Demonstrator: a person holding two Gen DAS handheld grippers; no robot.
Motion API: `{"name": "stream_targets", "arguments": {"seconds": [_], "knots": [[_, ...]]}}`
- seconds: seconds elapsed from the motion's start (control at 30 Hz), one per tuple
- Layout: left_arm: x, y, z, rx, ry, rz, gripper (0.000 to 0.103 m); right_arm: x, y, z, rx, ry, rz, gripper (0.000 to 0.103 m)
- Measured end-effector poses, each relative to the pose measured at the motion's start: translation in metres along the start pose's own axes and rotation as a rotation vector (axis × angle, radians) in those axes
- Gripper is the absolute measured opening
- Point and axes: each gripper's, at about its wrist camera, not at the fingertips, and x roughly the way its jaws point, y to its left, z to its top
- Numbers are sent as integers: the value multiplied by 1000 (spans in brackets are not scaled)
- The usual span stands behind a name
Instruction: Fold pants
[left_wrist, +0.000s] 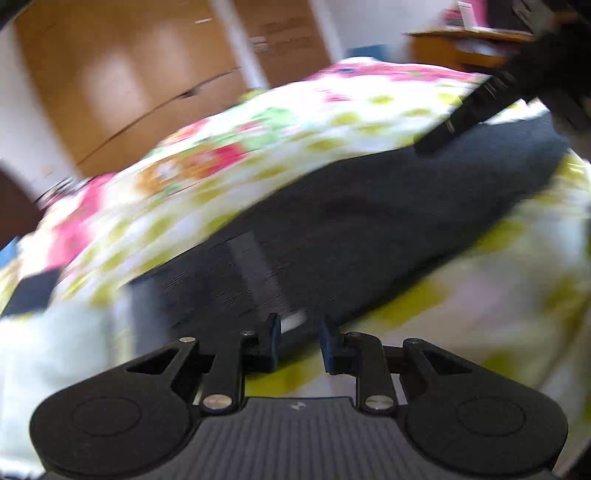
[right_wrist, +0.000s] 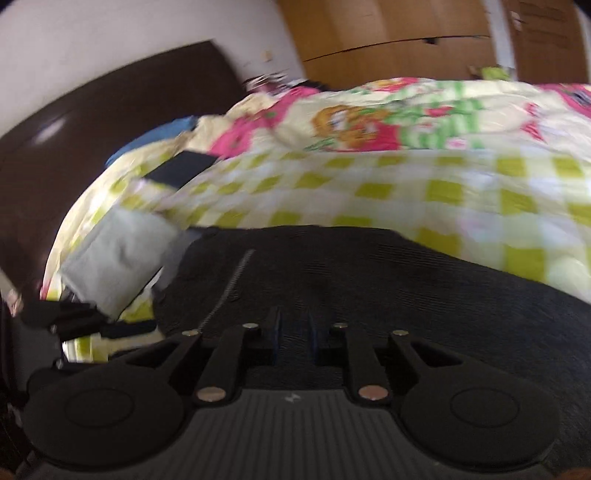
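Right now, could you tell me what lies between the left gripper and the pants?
Only a strip of bedsheet: the left gripper stands open at the pants' edge, per the left wrist view.

dark charcoal pants (left_wrist: 369, 229) lie spread flat on the bed, a long band running from the near left up toward the far right in the left wrist view. the fabric is finely ribbed, smooth, no big bunching. in the right wrist view they fill the near ground (right_wrist: 369, 280), a pale stitched line running along them left of centre. both views are blurred.
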Motion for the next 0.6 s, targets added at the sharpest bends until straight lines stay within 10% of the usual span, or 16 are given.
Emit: {"name": "stream_targets", "arguments": {"seconds": [0.17, 0.33, 0.6], "knots": [[8, 59, -30, -140, 18, 54, 41, 71, 97, 1, -409, 83, 74, 43], [11, 82, -55, -148, 26, 69, 42, 127, 130, -14, -671, 154, 30, 42], [12, 82, -61, 78, -41, 59, 42, 122, 99, 31, -277, 149, 31, 9]]}}
